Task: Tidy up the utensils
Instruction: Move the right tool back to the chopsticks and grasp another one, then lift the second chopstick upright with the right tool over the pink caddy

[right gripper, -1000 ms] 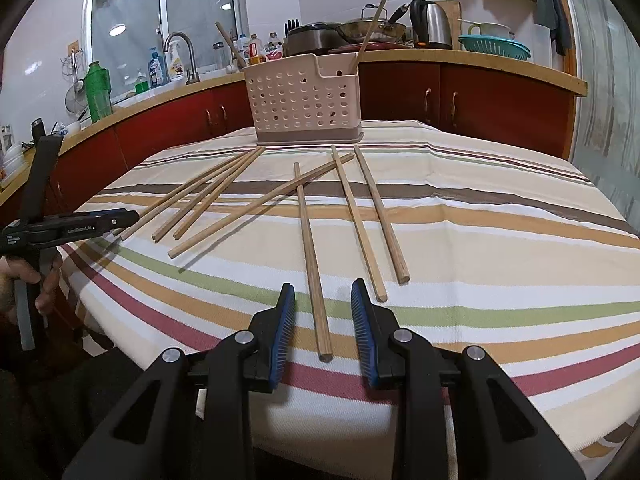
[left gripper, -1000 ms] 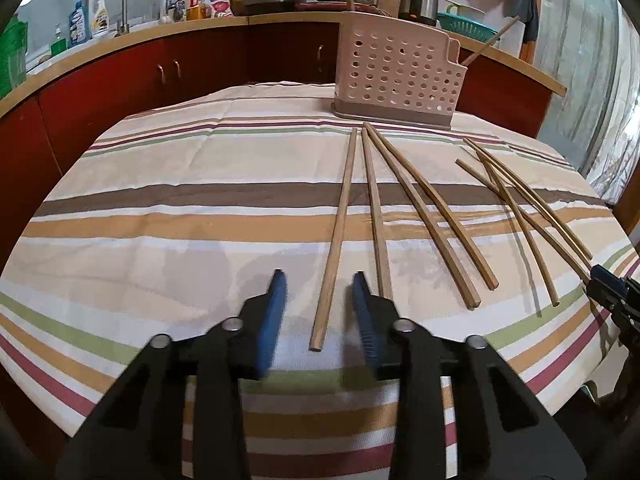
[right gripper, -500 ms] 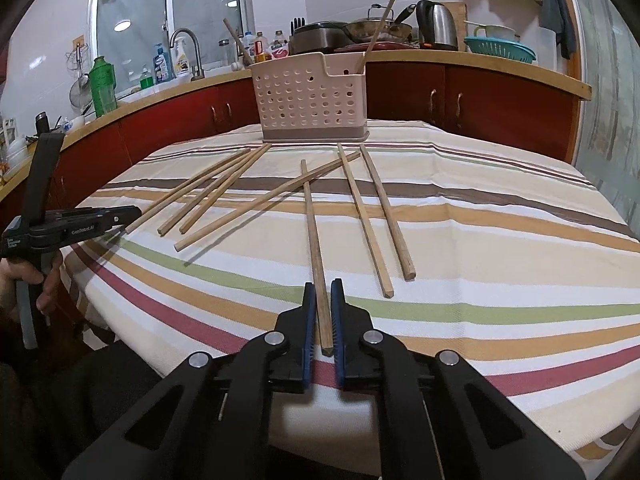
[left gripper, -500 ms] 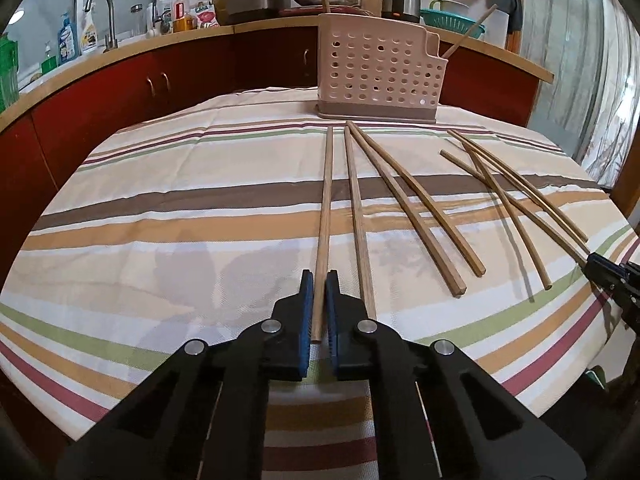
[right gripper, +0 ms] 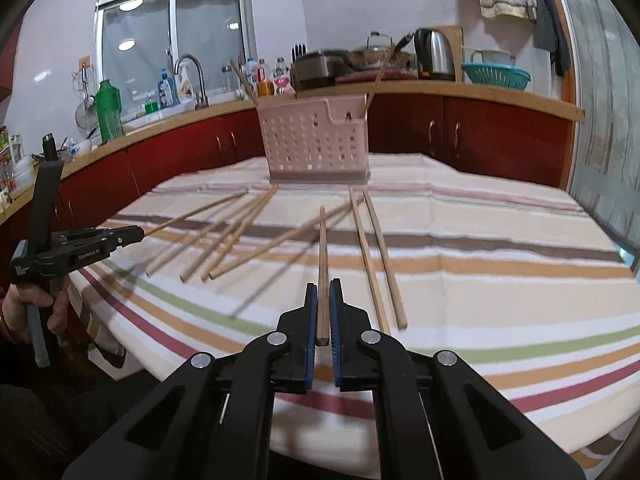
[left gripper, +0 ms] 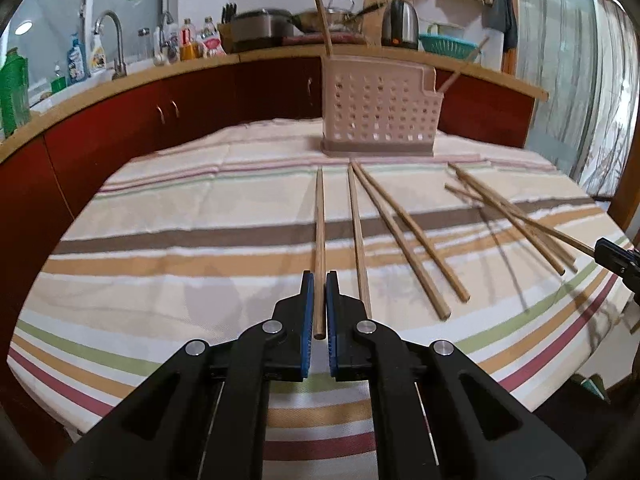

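Several long wooden chopsticks lie on the striped tablecloth (left gripper: pixel 160 240). My left gripper (left gripper: pixel 319 280) is shut on the near end of one chopstick (left gripper: pixel 319 220) and holds it lifted, pointing at the pink perforated utensil holder (left gripper: pixel 380 116). My right gripper (right gripper: pixel 323 286) is shut on another chopstick (right gripper: pixel 323 248), also lifted and pointing at the holder (right gripper: pixel 316 144). Two chopsticks stand in the holder. The left gripper also shows at the left of the right wrist view (right gripper: pixel 134 234), and the right gripper at the right edge of the left wrist view (left gripper: pixel 600 249).
Loose chopsticks lie right of the left gripper (left gripper: pixel 404 232) and on both sides of the right gripper (right gripper: pixel 376 256). A red kitchen counter (left gripper: pixel 180 112) with sink, bottles, pots and a kettle (right gripper: pixel 434 54) curves behind the table. The table edge is close below both grippers.
Both grippers closed on a chopstick a second ago. Since then both have risen, lifting their chopsticks off the cloth, and the holder appears farther ahead and higher.
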### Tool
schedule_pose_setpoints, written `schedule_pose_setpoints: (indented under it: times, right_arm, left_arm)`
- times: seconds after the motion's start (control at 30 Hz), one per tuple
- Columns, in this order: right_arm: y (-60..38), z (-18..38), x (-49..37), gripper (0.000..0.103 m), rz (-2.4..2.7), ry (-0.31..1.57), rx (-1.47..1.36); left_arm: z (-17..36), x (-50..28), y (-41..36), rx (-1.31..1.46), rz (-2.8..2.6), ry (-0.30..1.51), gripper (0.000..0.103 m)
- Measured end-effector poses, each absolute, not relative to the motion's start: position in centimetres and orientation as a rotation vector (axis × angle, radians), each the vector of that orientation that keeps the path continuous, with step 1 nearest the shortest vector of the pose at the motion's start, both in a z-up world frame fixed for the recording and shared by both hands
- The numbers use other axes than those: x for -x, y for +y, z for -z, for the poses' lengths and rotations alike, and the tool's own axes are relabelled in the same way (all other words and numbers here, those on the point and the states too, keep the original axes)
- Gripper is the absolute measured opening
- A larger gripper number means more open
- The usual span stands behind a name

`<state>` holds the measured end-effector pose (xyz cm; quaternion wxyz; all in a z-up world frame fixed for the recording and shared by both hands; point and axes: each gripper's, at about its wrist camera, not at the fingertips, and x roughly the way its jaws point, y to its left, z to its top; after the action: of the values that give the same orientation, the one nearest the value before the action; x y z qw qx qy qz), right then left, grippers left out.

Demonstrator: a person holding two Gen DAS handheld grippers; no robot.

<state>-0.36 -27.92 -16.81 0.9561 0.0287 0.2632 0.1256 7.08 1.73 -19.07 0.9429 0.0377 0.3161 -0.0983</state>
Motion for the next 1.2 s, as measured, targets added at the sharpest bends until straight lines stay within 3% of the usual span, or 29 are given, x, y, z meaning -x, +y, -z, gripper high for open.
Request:
schedule_pose_setpoints:
  times: [0.6, 1.2]
  right_arm:
    - [-28.1, 11.2, 0.2, 0.007, -0.256, 0.406, -0.082]
    - [-26.7, 6.7, -4.5, 0.007, -0.282, 0.306, -0.042]
  left_arm:
    - [11.2, -5.6, 2.8, -0.024, 0.194, 0.436, 0.007]
    - [7.6, -9.7, 3.7, 0.010, 0.199, 0.401, 0.007]
